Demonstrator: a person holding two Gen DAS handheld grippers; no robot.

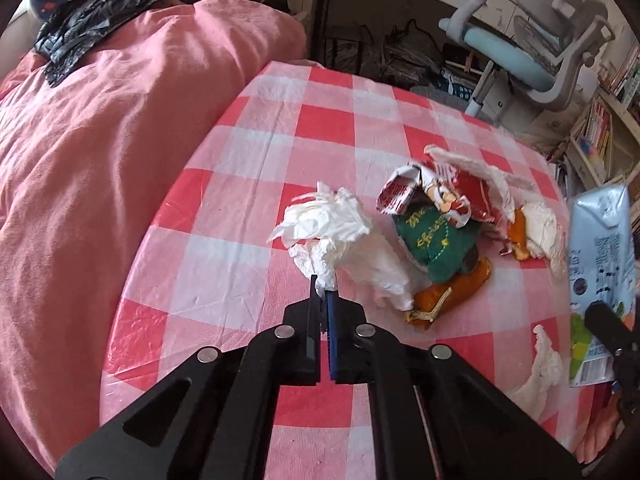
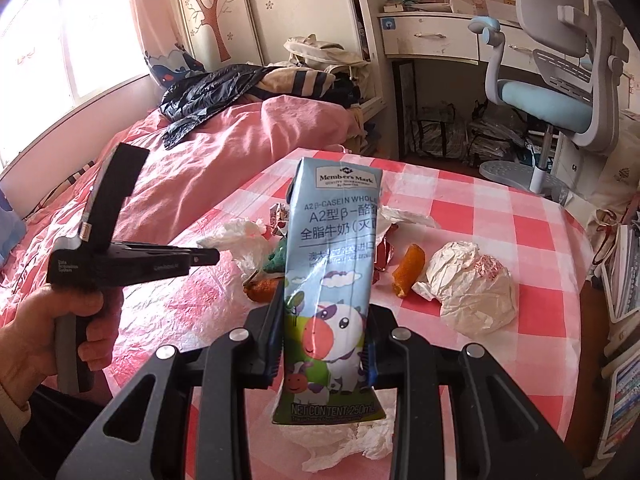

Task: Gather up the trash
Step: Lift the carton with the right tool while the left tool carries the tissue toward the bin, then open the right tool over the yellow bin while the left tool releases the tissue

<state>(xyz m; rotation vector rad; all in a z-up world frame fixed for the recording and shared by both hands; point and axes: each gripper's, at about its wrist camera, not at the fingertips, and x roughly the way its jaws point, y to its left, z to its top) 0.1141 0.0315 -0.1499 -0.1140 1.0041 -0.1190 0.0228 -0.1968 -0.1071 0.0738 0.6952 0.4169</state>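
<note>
White tissue [image 1: 328, 236] is pinched at one corner in your left tool [image 1: 323, 292], near the worktop's [image 1: 280, 128] bed-side edge; most of it trails loose, so lift slowly and keep it clear of the wrapper pile [image 1: 436, 216]. Your right tool [image 2: 326, 344] is clamped around the milk carton [image 2: 332, 276], held upright above the near edge; keep the squeeze gentle, since it looks easy to crush. No bin shows in either view, and the carton hides the scraps behind it.
</note>
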